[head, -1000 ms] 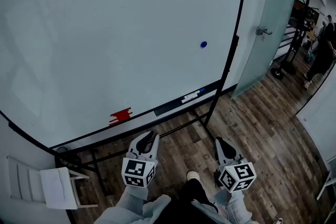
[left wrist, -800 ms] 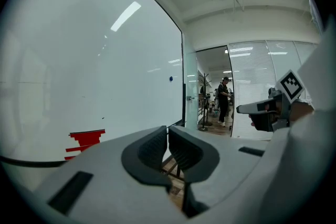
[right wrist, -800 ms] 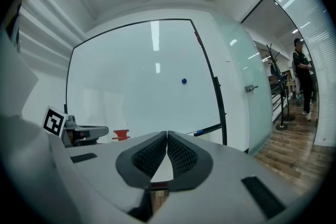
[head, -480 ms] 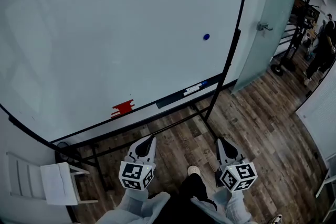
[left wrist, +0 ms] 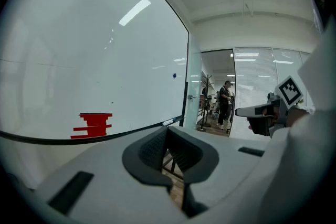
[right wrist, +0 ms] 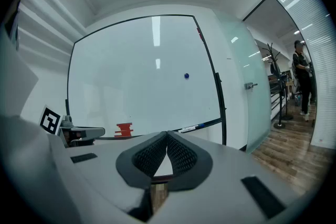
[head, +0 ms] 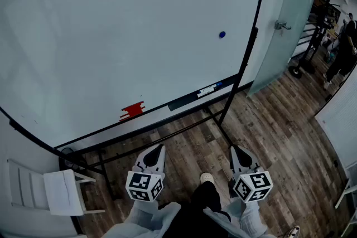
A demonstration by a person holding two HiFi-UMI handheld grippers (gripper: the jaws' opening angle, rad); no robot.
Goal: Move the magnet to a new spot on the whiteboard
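Note:
A small blue magnet [head: 222, 34] sticks to the whiteboard [head: 111, 36] near its right edge; it also shows as a blue dot [right wrist: 186, 75] in the right gripper view and a tiny blue dot [left wrist: 174, 75] in the left gripper view. My left gripper [head: 158, 149] hangs low in front of the board's stand, jaws shut with nothing between them. My right gripper [head: 236, 150] hangs beside it, shut and empty too. Both are well below and away from the magnet.
A red eraser [head: 133, 111] and markers [head: 207, 90] lie on the board's tray. A white chair [head: 56, 193] stands at lower left. A glass door [head: 284, 19] is right of the board, and a person [head: 343, 47] stands far right on the wooden floor.
The left gripper's jaws closed and it dropped slightly lower. The view tilted a little, so the board and magnet sit slightly higher and further right.

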